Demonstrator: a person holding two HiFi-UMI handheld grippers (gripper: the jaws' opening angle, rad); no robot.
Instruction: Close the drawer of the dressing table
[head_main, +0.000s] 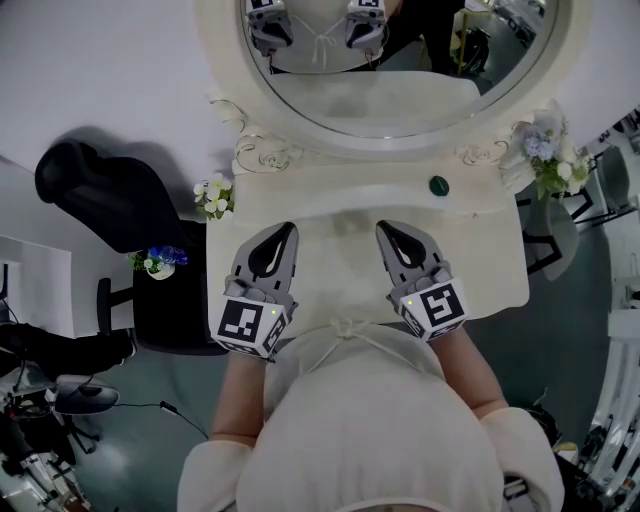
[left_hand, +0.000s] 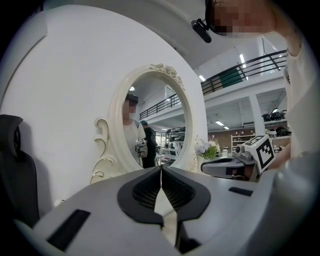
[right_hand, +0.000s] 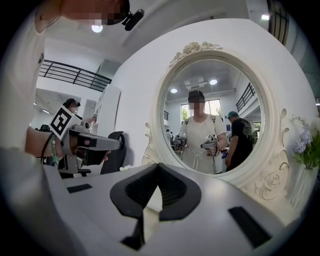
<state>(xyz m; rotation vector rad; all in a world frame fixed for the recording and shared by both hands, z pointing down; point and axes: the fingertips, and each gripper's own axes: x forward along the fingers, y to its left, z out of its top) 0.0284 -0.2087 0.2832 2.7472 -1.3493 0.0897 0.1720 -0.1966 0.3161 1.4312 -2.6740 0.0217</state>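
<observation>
The cream dressing table (head_main: 340, 200) stands against a white wall with its oval mirror (head_main: 400, 60) above it. Its drawer shows in no view; the table's front edge is hidden by the person's body. Both grippers hover side by side over the tabletop, pointing at the mirror. My left gripper (head_main: 285, 232) is shut with nothing between its jaws, whose tips (left_hand: 161, 169) meet. My right gripper (head_main: 385, 230) is also shut and empty, its tips (right_hand: 159, 165) touching. Each gripper sees the other beside it, and the mirror (right_hand: 210, 115) reflects the person holding both.
A small dark green object (head_main: 439, 185) lies at the back right of the tabletop. Flower bunches sit at the table's left corner (head_main: 213, 195) and right corner (head_main: 548, 150). A black chair (head_main: 110, 200) stands to the left, with blue flowers (head_main: 160, 260) beside it.
</observation>
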